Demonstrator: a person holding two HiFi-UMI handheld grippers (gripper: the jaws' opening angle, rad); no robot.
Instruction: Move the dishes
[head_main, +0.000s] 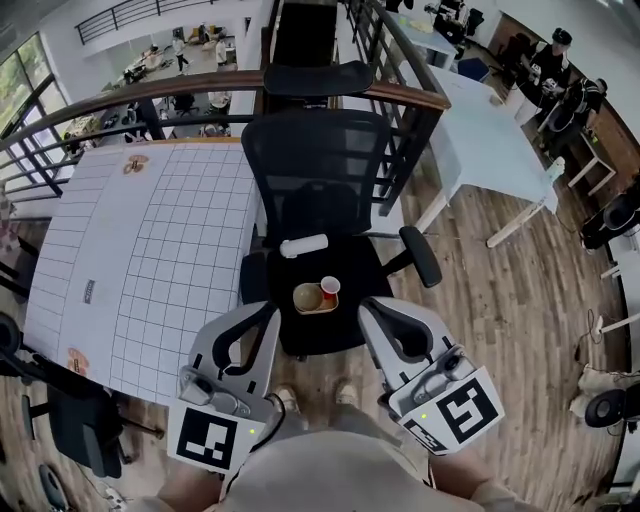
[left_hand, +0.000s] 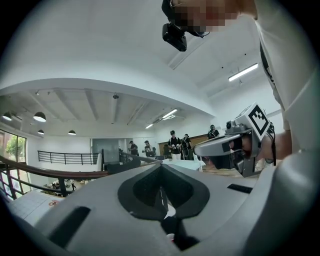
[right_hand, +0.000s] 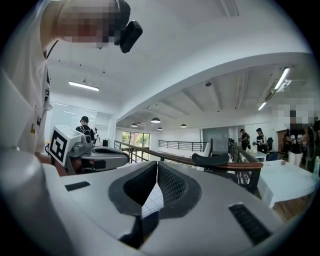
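Observation:
On the seat of a black office chair (head_main: 318, 200) lie a tan bowl (head_main: 308, 298), a small red cup (head_main: 329, 289) touching it on the right, and a white roll (head_main: 304, 245) further back. My left gripper (head_main: 268, 310) hangs low at the seat's front left. My right gripper (head_main: 370, 304) hangs at the front right. Both are short of the dishes and hold nothing. In the left gripper view the jaws (left_hand: 160, 167) meet at the tip. The same shows in the right gripper view (right_hand: 155, 165).
A white table with a grid pattern (head_main: 150, 250) stands left of the chair. Another white table (head_main: 490, 130) is at the back right, with people beyond it. A wooden-topped railing (head_main: 200, 85) runs behind the chair. My feet are on the wooden floor (head_main: 500, 300).

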